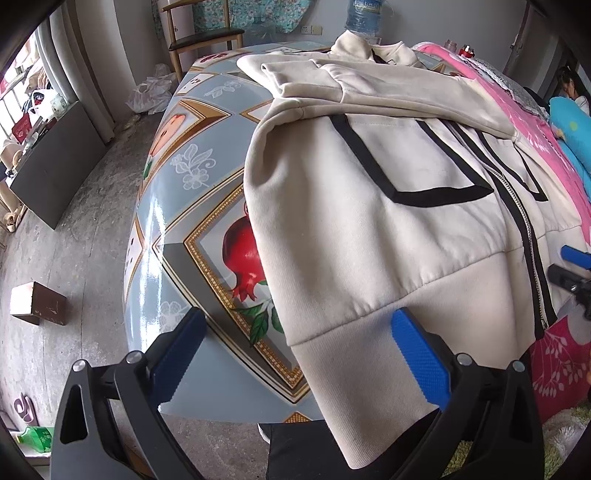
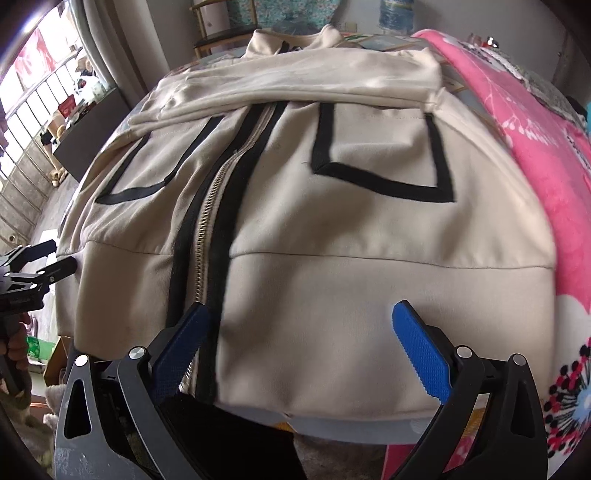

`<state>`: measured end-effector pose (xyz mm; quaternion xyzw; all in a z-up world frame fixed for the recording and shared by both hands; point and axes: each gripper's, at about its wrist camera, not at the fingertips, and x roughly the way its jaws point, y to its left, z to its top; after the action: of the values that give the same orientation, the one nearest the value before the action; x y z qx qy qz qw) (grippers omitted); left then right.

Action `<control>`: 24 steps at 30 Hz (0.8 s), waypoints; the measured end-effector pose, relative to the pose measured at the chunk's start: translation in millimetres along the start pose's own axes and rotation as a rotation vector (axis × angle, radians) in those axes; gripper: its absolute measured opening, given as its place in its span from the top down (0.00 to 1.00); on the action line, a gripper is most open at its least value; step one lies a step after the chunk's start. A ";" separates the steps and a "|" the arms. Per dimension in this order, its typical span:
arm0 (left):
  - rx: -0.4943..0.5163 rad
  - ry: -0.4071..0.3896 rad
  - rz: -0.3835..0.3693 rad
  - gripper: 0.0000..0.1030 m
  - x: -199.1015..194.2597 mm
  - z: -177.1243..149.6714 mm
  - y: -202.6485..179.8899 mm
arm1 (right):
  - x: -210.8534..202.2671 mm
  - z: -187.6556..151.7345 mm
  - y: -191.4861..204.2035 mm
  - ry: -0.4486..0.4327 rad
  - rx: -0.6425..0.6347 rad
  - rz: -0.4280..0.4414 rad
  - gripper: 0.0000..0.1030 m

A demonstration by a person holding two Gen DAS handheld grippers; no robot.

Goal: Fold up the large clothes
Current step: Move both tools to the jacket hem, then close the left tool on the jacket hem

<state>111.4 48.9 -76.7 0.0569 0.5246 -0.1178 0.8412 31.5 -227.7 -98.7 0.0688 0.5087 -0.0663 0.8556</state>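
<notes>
A cream zip-up jacket (image 1: 369, 206) with black trim lies front-up on the table, both sleeves folded across its chest. Its ribbed hem hangs over the near table edge. My left gripper (image 1: 299, 332) is open at the hem's left corner, and the hem's corner lies between its blue pads (image 1: 421, 362). In the right wrist view the same jacket (image 2: 332, 229) fills the frame. My right gripper (image 2: 301, 325) stands open over the hem, right of the zipper (image 2: 210, 221). The left gripper (image 2: 55, 258) shows at the jacket's left edge, and the right gripper (image 1: 570, 267) peeks in at far right.
The table wears a glossy blue cloth (image 1: 192, 221) printed with fruit. A pink floral blanket (image 2: 535, 155) lies along the jacket's right side. A wooden chair (image 1: 203, 40) and a water bottle (image 1: 364, 16) stand beyond the table. A small box (image 1: 37, 302) sits on the concrete floor.
</notes>
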 end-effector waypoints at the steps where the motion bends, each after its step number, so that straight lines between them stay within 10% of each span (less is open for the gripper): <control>1: 0.001 -0.001 -0.001 0.04 -0.1 -0.3 -0.3 | -7.8 -1.4 -9.9 -0.025 0.013 0.009 0.07; 12: -0.013 -0.102 -0.078 0.04 -23.9 -18.5 12.0 | -45.6 1.5 -138.7 -0.056 0.278 0.012 0.21; 24: -0.077 -0.134 -0.223 0.25 -44.3 -36.2 15.5 | -36.0 -19.7 -142.5 0.004 0.309 0.046 0.42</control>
<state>65.3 77.9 -53.5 -0.0422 0.4745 -0.1940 0.8576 -28.6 -362.4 -83.5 0.2111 0.4923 -0.1241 0.8353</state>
